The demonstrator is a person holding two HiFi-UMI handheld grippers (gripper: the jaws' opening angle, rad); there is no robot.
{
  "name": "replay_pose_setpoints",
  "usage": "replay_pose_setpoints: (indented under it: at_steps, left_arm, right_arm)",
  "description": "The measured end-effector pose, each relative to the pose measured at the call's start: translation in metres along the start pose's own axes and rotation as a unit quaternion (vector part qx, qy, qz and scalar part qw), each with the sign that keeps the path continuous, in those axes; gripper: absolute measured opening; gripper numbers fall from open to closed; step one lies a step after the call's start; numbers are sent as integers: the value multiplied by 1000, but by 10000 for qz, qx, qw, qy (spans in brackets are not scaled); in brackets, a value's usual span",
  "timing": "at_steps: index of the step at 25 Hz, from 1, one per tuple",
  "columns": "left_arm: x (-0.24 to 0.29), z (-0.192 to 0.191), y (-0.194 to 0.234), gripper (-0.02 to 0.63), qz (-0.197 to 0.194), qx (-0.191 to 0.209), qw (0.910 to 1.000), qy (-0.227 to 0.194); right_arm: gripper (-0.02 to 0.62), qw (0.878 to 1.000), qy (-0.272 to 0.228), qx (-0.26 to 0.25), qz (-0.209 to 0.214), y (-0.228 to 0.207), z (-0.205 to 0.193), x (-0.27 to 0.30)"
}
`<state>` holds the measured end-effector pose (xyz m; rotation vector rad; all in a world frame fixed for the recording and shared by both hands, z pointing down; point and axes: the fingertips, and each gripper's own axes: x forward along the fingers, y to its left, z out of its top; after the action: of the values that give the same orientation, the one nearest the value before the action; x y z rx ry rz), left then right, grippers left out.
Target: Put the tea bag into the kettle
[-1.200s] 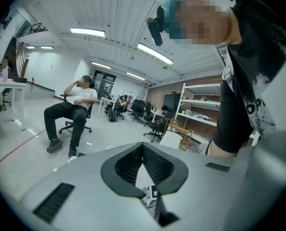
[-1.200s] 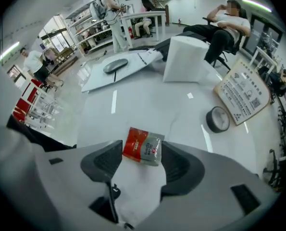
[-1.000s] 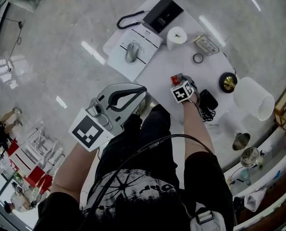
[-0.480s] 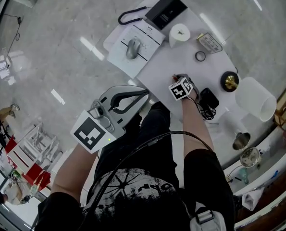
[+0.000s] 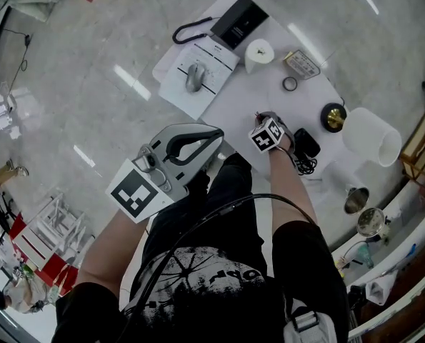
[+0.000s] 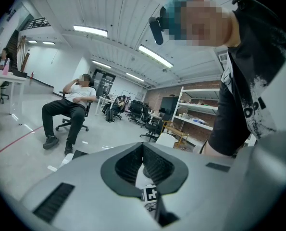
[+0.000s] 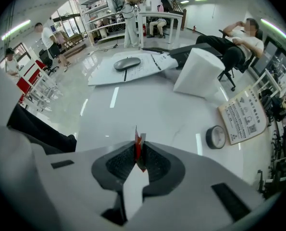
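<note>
The right gripper (image 7: 139,149) was closing its jaws on the small red-and-white paper tea bag (image 7: 137,147), which stood edge-up between the ribbed pads, only a sliver showing above them. In the head view this gripper (image 5: 259,117) sat low over the white table (image 5: 233,102), near its middle and toward the edge closest to the person. The left gripper (image 6: 143,150) had its jaws together with nothing between them, and was held off the table's near edge, over the floor.

The bite looked shallow, so the bag could slide or twist out on the lift, probably if the pads held the paper by one edge only.

Which vessel was the kettle could not be told for sure. The large white cylindrical vessel (image 5: 369,140) at the table's right corner seemed likeliest, with a round black lid with a brass knob (image 5: 333,117) just beside it.

A bundle of black cable (image 5: 306,148) lay just beside the right wrist, so a low sweep toward that corner could drag it. A loosely held bag might also catch on the vessel's rim and fall outside.
</note>
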<state>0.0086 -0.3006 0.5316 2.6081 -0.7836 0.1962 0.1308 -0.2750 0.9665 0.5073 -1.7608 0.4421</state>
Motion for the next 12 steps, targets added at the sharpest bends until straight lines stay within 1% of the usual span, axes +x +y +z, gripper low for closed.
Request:
replay_pose_setpoints:
  at_steps: [3,5,7,9,12]
  left_arm:
    - [-5,14,-14,6,-188,32,9997,-137]
    - [-9,24,-26,6,-351,99,9991,-224]
    - [-12,35,-40,6,-531,238,9976,-368]
    - [-16,45,-53,6,-687,377,9955,-527]
    - [-27,51,-67,6,-852,644,9927,-555]
  right_arm:
    - [51,9995,-248,145,-157,-4,14,-34]
    - [51,9967,-605,442,-322,-8,28,-65]
    - [51,9891,-1096,853,-484,-14,43,-104]
    - [51,9749,-1683,1315,-635,-20,57,-147]
    - [51,9445,-2540,1848,-959,-23,72,-218]
